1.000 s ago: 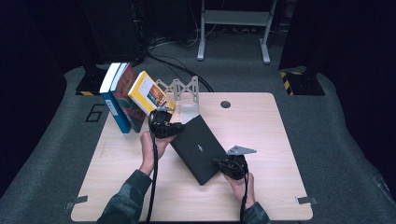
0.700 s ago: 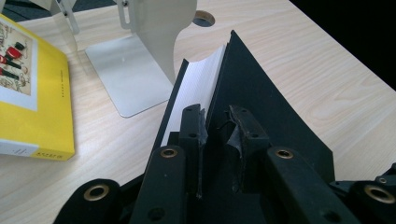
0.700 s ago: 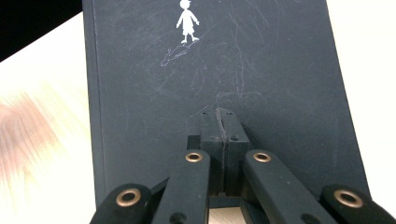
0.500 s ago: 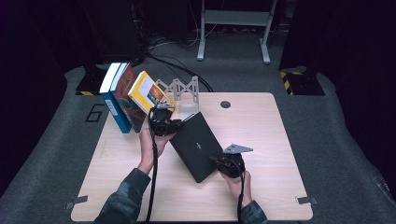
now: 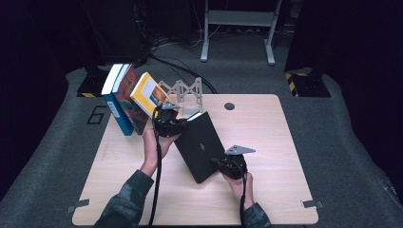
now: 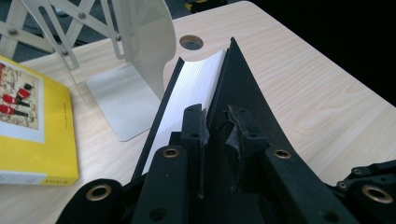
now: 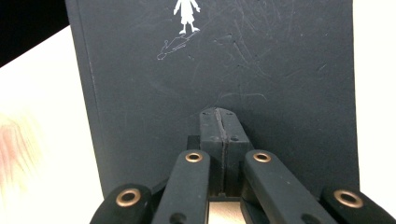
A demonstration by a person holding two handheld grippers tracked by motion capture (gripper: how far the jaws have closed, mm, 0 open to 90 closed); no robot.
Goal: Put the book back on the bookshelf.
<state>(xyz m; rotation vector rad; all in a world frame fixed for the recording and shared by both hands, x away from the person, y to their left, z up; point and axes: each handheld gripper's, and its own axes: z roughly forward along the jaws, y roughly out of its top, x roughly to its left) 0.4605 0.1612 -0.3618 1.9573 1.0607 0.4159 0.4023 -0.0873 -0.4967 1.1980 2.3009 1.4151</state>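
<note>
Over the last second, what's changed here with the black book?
The left gripper, clamped on the black book's cover, has lifted its far end a little. The right gripper stays shut at the near end. The leaning books and bookend haven't moved.

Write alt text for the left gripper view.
The left gripper is shut on the front cover of a black book, lifting it off the white page block. Behind stand a white metal bookend and a yellow book on the wooden table.
</note>
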